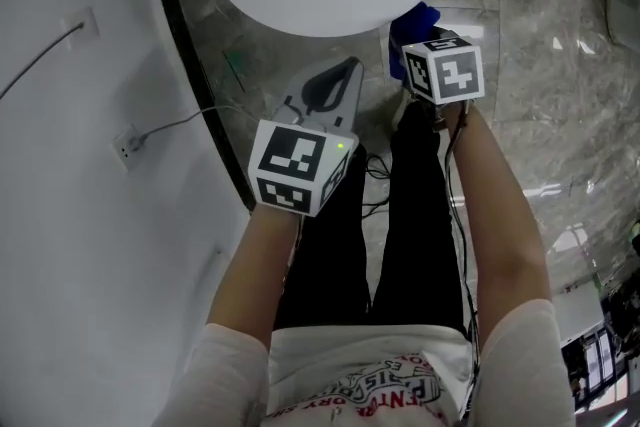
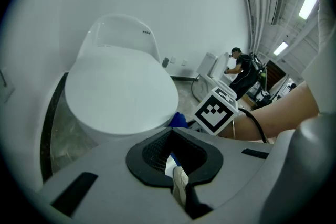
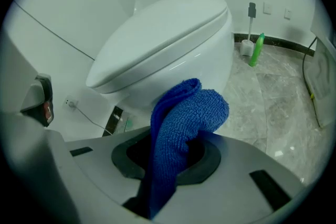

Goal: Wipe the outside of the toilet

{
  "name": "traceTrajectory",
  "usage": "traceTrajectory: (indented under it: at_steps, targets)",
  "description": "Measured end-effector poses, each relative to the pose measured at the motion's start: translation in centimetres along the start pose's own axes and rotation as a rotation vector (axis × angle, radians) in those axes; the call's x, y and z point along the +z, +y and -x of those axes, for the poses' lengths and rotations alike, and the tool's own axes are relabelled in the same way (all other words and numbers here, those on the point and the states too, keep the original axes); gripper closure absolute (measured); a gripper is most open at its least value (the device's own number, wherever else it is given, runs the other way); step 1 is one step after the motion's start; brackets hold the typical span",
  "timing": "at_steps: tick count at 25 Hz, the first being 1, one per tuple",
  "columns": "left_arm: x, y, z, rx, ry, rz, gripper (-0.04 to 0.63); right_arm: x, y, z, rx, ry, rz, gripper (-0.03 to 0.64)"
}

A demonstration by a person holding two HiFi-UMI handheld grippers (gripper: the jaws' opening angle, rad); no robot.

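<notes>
Your right gripper [image 3: 169,168] clamps the blue cloth [image 3: 190,108], near the toilet [image 3: 157,44] at the floor's wall edge. Your left gripper [image 2: 176,168] sits closed, empty. The cloth's short overhang could let bare jaws scrape porcelain.

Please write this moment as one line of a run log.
left gripper: shut, empty | right gripper: shut on blue cloth | blue cloth: by toilet, contact unclear | lid: down

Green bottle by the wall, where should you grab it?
Grip the green bottle round its narrow body, coming over the floor from its free side, since the toilet brush stands close on the other side. It stands nearly upright, so level jaws should fit.
</notes>
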State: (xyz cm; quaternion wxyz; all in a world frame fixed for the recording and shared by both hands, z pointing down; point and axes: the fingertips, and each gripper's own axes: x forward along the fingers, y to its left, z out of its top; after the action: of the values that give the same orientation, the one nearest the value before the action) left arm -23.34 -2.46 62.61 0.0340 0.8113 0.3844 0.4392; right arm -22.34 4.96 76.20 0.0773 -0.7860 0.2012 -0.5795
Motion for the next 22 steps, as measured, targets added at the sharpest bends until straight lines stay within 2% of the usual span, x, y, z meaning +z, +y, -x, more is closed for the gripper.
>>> traceTrajectory:
  at_steps: [4, 10, 17, 22]
  targets:
    - [-3.4, 2.8, 3.3, 0.021, 0.0, 0.077, 0.588, -0.7, 2.3, -1.1, -0.051, -0.011, -0.052, 0.545]
    - [-7.3, 6.2, 6.6, 0.073, -0.008, 0.16, 0.588, -1.5, 6.8, -3.1, -0.025, -0.003, -0.083, 0.545]
    - [-10.8, 7.8, 9.1, 0.122, -0.004, 0.247, 0.588, -1.4, 12.9, -5.2, 0.086, 0.017, -0.027, 0.545]
    - [-10.3, 7.6, 11.3, 0.154, -0.017, 0.25, 0.588, 0.4, 17.0, -3.5, 0.184, -0.017, 0.024, 0.545]
